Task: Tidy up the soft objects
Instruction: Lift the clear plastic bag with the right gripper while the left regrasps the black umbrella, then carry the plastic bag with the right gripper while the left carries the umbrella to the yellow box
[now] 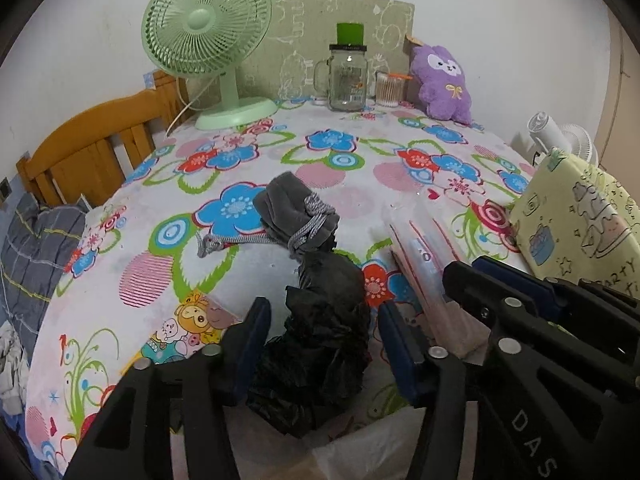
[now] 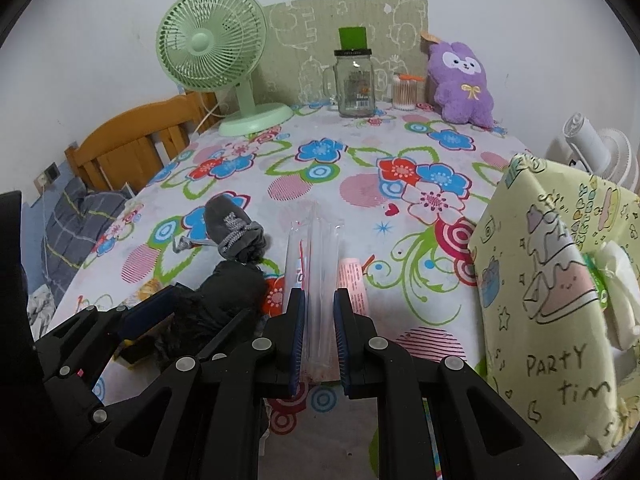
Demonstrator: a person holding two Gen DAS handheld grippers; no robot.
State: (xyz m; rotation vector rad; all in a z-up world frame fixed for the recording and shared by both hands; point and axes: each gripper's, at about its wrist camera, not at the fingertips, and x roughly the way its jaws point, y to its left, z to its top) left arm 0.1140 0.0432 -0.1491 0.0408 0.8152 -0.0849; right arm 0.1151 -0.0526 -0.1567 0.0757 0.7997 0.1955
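Note:
A crumpled black plastic bag (image 1: 324, 340) lies on the flowered tablecloth (image 1: 132, 248) between the fingers of my left gripper (image 1: 326, 338). The jaws stand apart, and the pads do not clearly press on the bag. Just beyond it lies a grey drawstring pouch (image 1: 288, 210) with its cord trailing left. My right gripper (image 2: 320, 294) is shut on a clear plastic packet (image 2: 316, 248) that sticks out forward over the table. In the left wrist view the right gripper (image 1: 468, 280) and the packet (image 1: 424, 280) are at the right. A purple plush toy (image 2: 460, 84) sits at the back.
At the back stand a green fan (image 2: 212, 48), a glass jar mug (image 2: 354, 84) and a cup of cotton swabs (image 2: 404, 94). A yellow-green patterned box (image 2: 560, 280) fills the right side. A wooden headboard (image 1: 92, 152) and grey bedding (image 1: 32, 248) are left.

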